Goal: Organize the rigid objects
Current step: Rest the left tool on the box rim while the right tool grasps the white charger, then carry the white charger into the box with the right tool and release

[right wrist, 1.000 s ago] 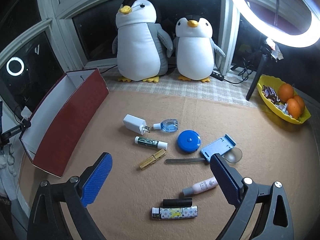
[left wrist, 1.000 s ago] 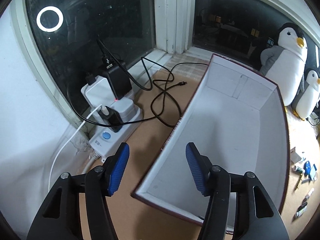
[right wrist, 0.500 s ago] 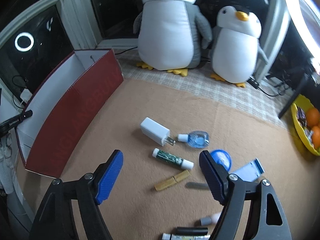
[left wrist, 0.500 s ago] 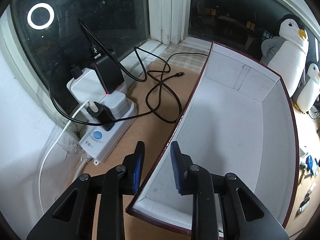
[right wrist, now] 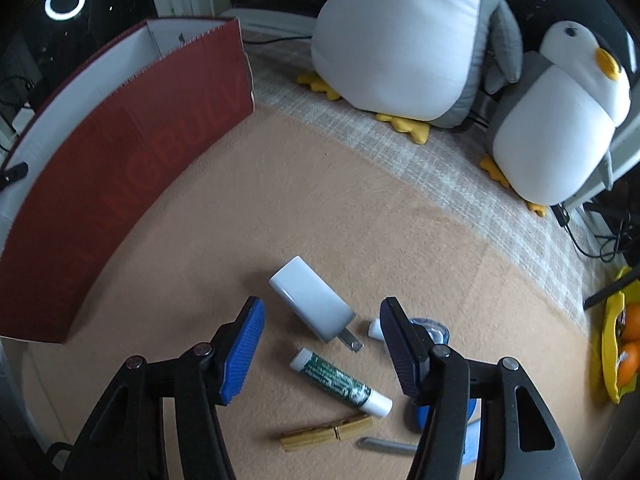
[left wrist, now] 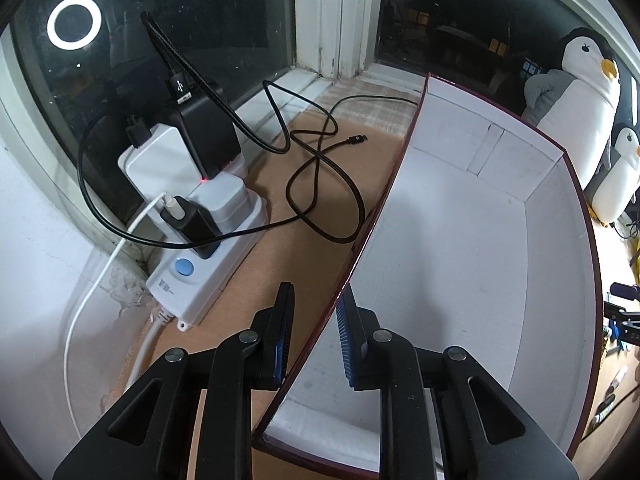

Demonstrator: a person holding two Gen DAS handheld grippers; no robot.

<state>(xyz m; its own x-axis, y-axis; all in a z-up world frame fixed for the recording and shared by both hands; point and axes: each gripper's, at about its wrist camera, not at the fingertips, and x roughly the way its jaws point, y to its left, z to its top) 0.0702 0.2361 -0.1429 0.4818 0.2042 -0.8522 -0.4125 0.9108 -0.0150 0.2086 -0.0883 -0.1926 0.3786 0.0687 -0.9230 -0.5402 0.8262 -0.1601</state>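
A dark red cardboard box with a white inside [left wrist: 460,264] stands at the table's left; its red outer wall shows in the right wrist view [right wrist: 132,168]. My left gripper [left wrist: 314,338] is shut on the box's left wall near the front corner. My right gripper [right wrist: 320,340] is open, low over a white charger [right wrist: 312,300] that lies between its fingers. Close by lie a green and white tube [right wrist: 340,380], a wooden clothespin [right wrist: 326,432], a small clear bottle [right wrist: 428,326], a grey nail file [right wrist: 386,446] and a blue round case [right wrist: 424,416], partly hidden by the right finger.
A white power strip [left wrist: 200,248] with plugged chargers and black cables [left wrist: 320,184] sits left of the box by the window. Two plush penguins [right wrist: 404,36] stand at the back. A yellow bowl with oranges [right wrist: 618,356] is at the far right.
My left gripper closed from wide open onto the box's left wall. My right gripper moved forward and down toward the white charger, and its jaws narrowed somewhat.
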